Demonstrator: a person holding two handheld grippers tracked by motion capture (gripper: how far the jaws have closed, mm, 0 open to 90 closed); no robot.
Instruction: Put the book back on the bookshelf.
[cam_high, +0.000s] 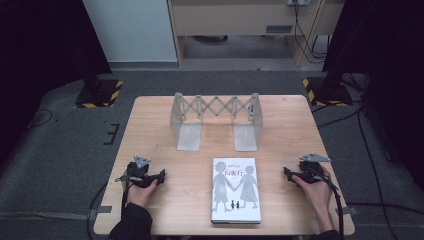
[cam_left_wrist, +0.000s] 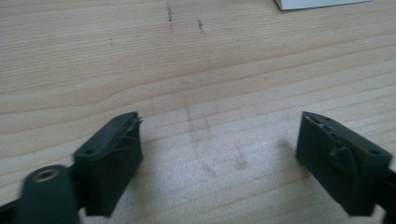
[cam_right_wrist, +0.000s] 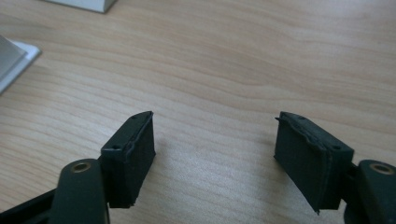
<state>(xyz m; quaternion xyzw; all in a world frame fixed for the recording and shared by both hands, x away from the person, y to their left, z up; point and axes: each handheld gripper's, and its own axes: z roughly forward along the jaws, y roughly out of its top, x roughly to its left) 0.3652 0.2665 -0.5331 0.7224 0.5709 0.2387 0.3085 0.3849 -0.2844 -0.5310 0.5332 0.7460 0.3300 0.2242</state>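
Fingers (cam_left_wrist: 116, 154) are seen spread well apart in the left gripper view, with nothing between them but bare wood grain and a few faint dark scuffs on the surface (cam_left_wrist: 196, 70). A white corner, probably of the book (cam_left_wrist: 322, 3), is just caught at the top right edge, well off from the fingers.

Same story in the right gripper view: fingers (cam_right_wrist: 135, 149) are held wide, nothing is clamped, and only bare wood lies under them. A pale corner of what is probably the book (cam_right_wrist: 84, 4) shows at the top left, and a light grey plate edge, likely a foot of the rack (cam_right_wrist: 11, 58), pokes in at the far left.

From the high view, the layout can be read properly. The book is lying flat, cover up, near the front edge of the surface, between the left gripper (cam_high: 161, 176) and the right gripper (cam_high: 287, 173), with a clear gap on either side. An expanding metal book rack is standing farther back, its two ends upright and nothing held in it.

So it's judged that nothing has been started yet; this looks like the rest pose before the reach. Next, one gripper would probably need to be brought in at the book's edge, low and level, since a flat book gives little to grab. Lifting one edge first might be needed before it can be stood in the rack.
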